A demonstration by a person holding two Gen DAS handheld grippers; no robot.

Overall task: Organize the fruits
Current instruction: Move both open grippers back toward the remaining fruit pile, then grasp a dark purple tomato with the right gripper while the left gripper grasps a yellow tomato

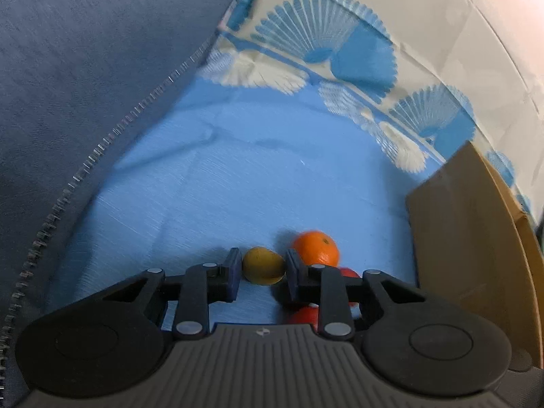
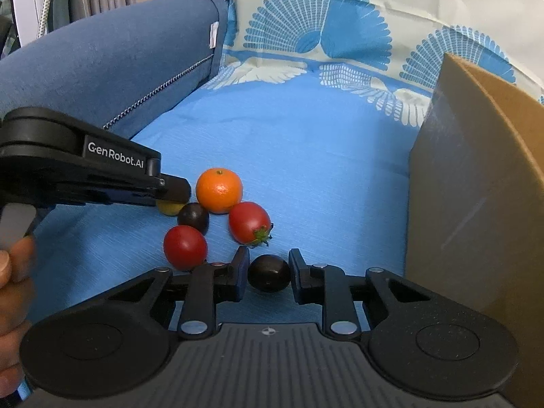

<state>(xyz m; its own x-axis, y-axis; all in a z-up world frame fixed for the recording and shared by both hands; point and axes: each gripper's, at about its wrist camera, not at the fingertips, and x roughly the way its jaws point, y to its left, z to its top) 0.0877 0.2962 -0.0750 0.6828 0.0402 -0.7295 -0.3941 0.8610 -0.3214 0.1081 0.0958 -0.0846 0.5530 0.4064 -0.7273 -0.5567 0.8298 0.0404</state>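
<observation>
Small fruits lie on a blue cloth (image 2: 306, 142). My left gripper (image 1: 263, 267) has its jaws around a yellow fruit (image 1: 263, 265), both pads touching it; it also shows in the right wrist view (image 2: 170, 208), mostly hidden under the left gripper. An orange mandarin (image 2: 220, 190) (image 1: 316, 247) sits just right of it. My right gripper (image 2: 268, 273) has its jaws around a dark purple fruit (image 2: 268, 273), pads against its sides. A second dark fruit (image 2: 193, 217) and two red tomatoes (image 2: 250, 222) (image 2: 185, 246) lie between.
A brown cardboard box (image 2: 476, 204) (image 1: 469, 238) stands at the right. A blue sofa cushion with a zipper (image 2: 102, 57) (image 1: 85, 85) rises at the left. The patterned white and blue cloth (image 2: 323, 34) climbs the back.
</observation>
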